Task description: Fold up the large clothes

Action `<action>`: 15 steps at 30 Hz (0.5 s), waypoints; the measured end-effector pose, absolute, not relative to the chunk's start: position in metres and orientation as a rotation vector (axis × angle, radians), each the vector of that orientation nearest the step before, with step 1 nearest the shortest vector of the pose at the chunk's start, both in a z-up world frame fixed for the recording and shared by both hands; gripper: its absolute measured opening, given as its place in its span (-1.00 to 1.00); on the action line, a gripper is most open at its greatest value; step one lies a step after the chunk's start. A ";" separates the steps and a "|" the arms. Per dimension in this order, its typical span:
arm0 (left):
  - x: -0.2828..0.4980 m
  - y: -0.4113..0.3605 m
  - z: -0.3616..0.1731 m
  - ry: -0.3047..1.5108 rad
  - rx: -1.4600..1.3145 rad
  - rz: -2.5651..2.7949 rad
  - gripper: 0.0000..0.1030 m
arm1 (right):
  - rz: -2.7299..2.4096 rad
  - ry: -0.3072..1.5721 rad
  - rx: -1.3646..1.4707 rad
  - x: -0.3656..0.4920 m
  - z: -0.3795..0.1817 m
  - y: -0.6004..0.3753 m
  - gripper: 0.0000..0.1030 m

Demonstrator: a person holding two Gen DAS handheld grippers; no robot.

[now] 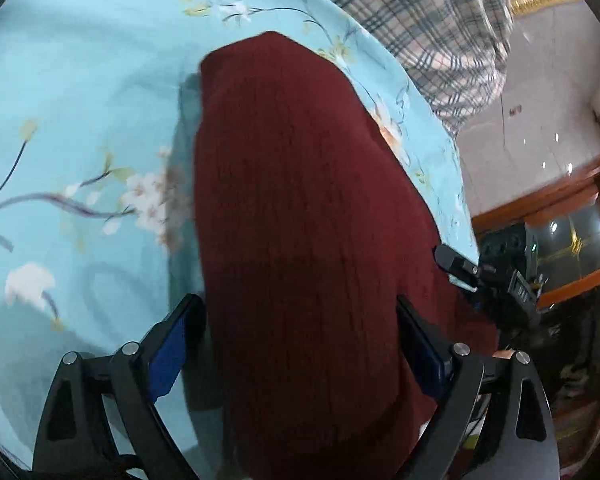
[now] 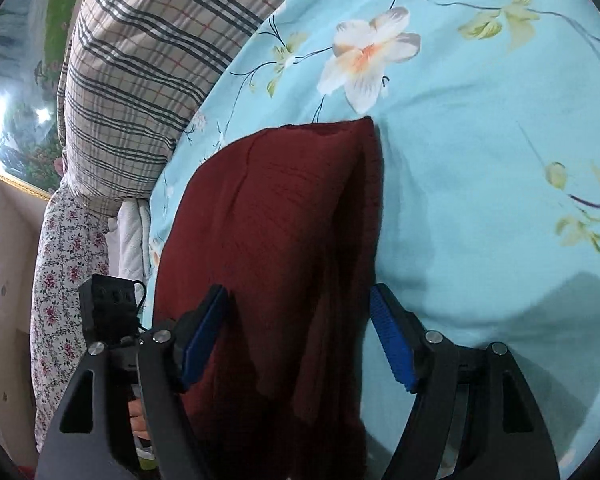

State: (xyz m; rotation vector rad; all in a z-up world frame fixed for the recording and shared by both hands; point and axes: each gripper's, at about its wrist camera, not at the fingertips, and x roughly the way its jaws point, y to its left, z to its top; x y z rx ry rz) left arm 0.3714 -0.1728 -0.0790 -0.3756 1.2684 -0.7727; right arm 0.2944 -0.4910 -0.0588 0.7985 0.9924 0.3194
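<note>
A folded dark red garment (image 1: pixel 300 184) lies as a long thick bundle on the light blue flowered bed sheet (image 1: pixel 80 100). My left gripper (image 1: pixel 298 304) is open, its blue pads (image 1: pixel 168 360) wide apart on either side of the bundle's near end. In the right wrist view the same red garment (image 2: pixel 268 220) lies with a sharp far corner. My right gripper (image 2: pixel 298 292) is open too: its left pad (image 2: pixel 204 332) sits over the cloth and its right pad (image 2: pixel 392 340) stands clear above the sheet.
A checked pillow (image 2: pixel 140 60) lies at the head of the bed, with a flowered cloth (image 2: pixel 64 264) hanging below it. Beyond the bed edge are a pale tiled floor (image 1: pixel 540 128) and a wood-framed glass cabinet (image 1: pixel 572 232). The other gripper's black body (image 1: pixel 500 292) shows at the bed edge.
</note>
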 end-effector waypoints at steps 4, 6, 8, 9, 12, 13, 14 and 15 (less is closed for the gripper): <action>0.372 -0.185 -0.082 1.251 -0.333 -0.796 0.70 | 0.321 1.029 0.731 0.303 -0.058 -0.481 0.40; 0.373 -0.187 -0.083 1.245 -0.331 -0.800 0.61 | 0.319 1.045 0.718 0.306 -0.060 -0.479 0.29; 0.374 -0.190 -0.084 1.234 -0.321 -0.804 0.51 | 0.339 1.055 0.751 0.308 -0.067 -0.479 -0.09; 0.371 -0.189 -0.083 1.226 -0.316 -0.804 0.43 | 0.352 1.050 0.781 0.308 -0.070 -0.481 -0.15; 0.367 -0.188 -0.078 1.195 -0.316 -0.808 0.17 | 0.381 1.008 0.834 0.300 -0.069 -0.482 -0.37; 0.365 -0.185 -0.075 1.181 -0.318 -0.812 0.09 | 0.380 0.997 0.836 0.296 -0.066 -0.480 -0.39; 0.361 -0.183 -0.070 1.165 -0.317 -0.817 0.06 | 0.377 0.986 0.836 0.292 -0.061 -0.476 -0.41; 0.358 -0.180 -0.067 1.159 -0.317 -0.819 0.02 | 0.377 0.971 0.831 0.287 -0.054 -0.471 -0.42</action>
